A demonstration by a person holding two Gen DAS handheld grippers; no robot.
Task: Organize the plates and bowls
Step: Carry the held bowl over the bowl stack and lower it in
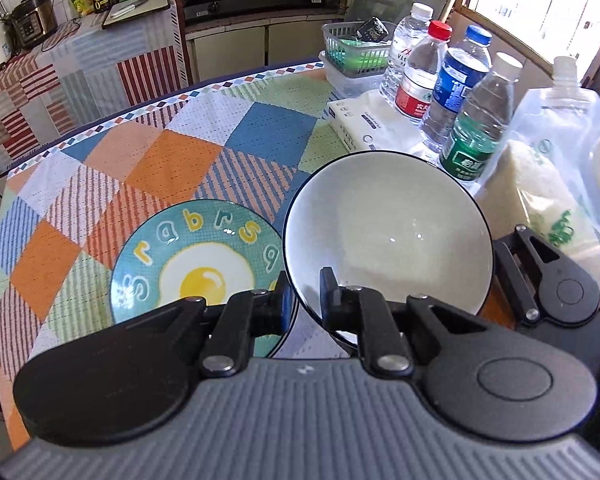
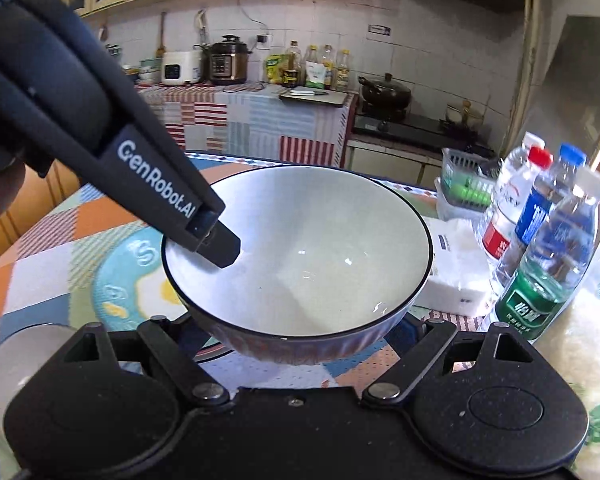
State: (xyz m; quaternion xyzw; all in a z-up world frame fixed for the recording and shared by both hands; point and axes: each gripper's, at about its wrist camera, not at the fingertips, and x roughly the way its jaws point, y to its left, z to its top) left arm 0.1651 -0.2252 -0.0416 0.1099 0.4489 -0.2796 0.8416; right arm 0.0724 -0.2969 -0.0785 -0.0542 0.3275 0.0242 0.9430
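Left claw point(image 1: 303, 296): closed on the near-left rim of the white bowl point(image 1: 388, 232), one finger point(image 1: 330, 292) inside the wall, the other outside. The bowl is held clear of the surface point(image 1: 188, 152), mouth facing up and tilted toward the left wrist camera. It is round, so no long axis applies.

In the right wrist view, the left claw point(image 2: 210, 240) enters from 10 o'clock and clamps the bowl point(image 2: 308, 248) rim at 9 o'clock.

Right claw point(image 2: 300, 344): linkages spread wide to either side beneath the bowl. Its fingertips are hidden, so contact with the bowl cannot be determined.

The egg-print plate point(image 1: 196, 256) lies flat on the surface at 9 o'clock from the bowl, partly under it.

Four water bottles point(image 1: 460, 92) stand upright at 1 o'clock from the bowl, with a tissue pack point(image 1: 364, 124) at 12 o'clock.
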